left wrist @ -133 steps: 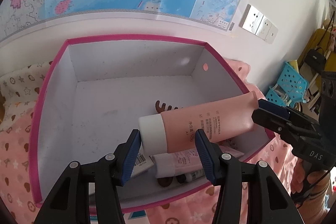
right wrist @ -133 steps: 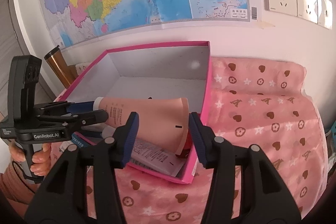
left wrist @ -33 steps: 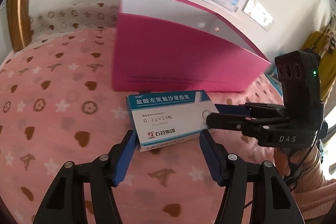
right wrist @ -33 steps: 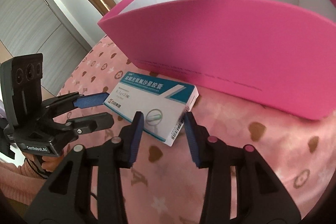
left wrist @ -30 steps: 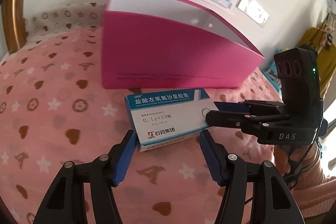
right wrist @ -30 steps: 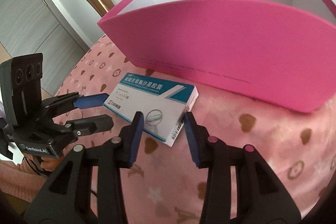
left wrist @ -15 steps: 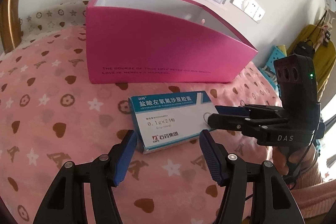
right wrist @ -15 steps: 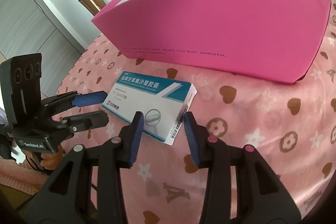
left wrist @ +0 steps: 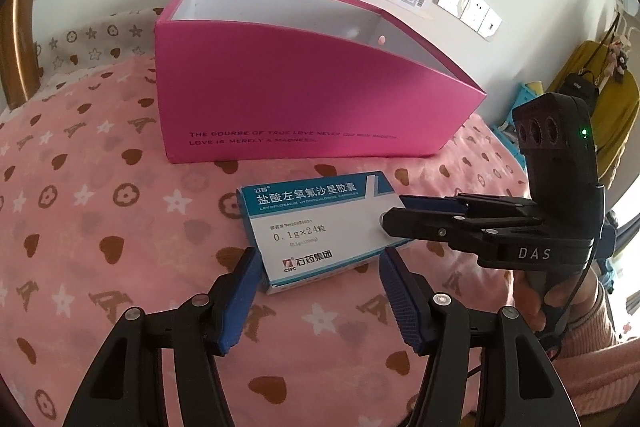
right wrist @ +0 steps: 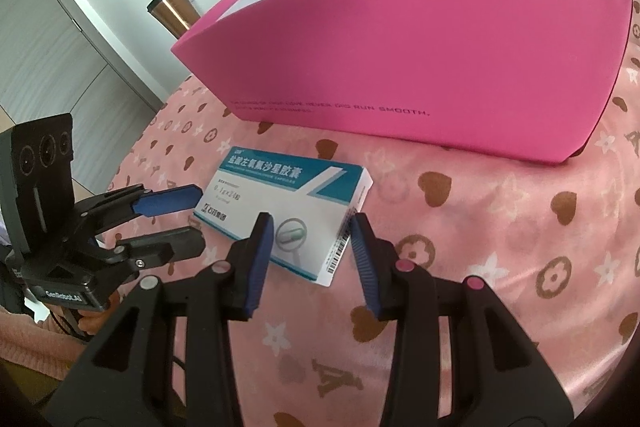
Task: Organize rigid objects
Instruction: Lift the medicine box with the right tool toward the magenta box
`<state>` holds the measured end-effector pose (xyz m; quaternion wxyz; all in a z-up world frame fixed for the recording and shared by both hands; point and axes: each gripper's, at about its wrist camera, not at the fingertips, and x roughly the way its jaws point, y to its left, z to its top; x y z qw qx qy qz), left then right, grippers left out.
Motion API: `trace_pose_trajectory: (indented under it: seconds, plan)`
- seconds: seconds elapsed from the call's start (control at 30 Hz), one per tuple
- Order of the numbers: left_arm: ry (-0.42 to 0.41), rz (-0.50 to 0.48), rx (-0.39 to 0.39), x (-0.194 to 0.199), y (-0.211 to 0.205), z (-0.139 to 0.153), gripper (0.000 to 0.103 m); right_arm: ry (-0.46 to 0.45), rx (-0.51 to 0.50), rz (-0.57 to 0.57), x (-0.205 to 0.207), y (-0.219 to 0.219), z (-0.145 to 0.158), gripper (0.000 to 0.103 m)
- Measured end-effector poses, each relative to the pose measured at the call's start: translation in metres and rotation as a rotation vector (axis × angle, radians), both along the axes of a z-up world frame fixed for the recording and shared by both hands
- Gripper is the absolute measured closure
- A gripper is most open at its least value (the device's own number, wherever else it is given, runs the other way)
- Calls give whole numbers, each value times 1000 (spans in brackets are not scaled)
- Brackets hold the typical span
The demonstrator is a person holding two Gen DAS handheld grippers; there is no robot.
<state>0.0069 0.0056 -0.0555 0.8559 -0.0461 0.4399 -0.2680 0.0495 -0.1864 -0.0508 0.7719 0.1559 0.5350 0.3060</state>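
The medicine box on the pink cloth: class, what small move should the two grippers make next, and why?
Probably close both grippers on the medicine box. It lies flat on the cloth before the pink bin, and each gripper's jaws stand open astride one end: the left gripper at the near end, the right gripper at the barcode end, neither clearly gripping yet.

Ahead of my tongs the tall pink box [left wrist: 288, 107] walls off the far side; the medicine carton [left wrist: 316, 231] lies just before it, a bare strip of pink blanket [left wrist: 100, 211] between; open blanket flanks both.
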Motion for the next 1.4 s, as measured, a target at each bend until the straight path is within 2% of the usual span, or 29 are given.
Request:
trace_pose_trajectory:
  seconds: [1.4]
  plan:
    - [-79, -15, -20, -17, -1, 33, 41, -99, -14, -9, -12, -12, 31, 60]
